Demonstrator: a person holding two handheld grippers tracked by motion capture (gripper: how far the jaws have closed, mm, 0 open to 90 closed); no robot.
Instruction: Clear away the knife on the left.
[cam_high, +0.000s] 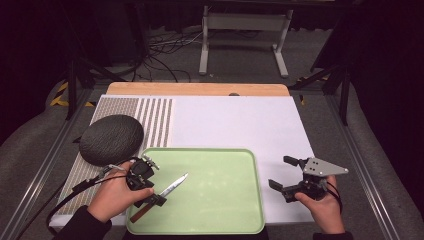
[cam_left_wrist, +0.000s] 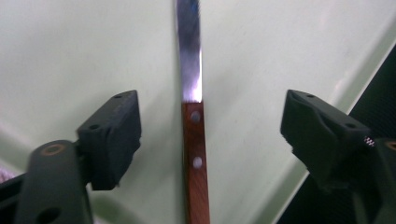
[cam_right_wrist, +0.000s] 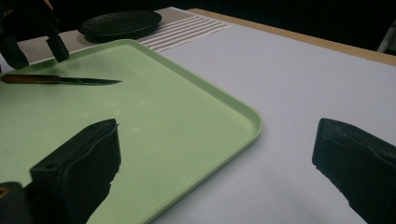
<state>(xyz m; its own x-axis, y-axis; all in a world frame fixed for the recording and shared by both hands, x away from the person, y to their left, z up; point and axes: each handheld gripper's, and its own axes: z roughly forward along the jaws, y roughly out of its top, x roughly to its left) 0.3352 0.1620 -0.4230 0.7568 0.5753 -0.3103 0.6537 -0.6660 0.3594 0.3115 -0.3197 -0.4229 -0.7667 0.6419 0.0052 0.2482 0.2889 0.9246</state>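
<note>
The knife (cam_left_wrist: 194, 140) lies flat on the green tray (cam_high: 225, 200), its wooden handle between the wide-open jaws of the left tongs (cam_left_wrist: 205, 140), untouched. The grasp looks about to begin: lower, then close on the handle. The right tongs (cam_high: 282, 175) hover open over the counter (cam_high: 240, 120), holding nothing.

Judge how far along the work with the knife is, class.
Done: the knife lies flat on the green tray. In hand: the left gripper hangs over its wooden handle, jaws open on both sides, not touching. Left: closing and lifting. The right gripper waits open beside the tray.
</note>
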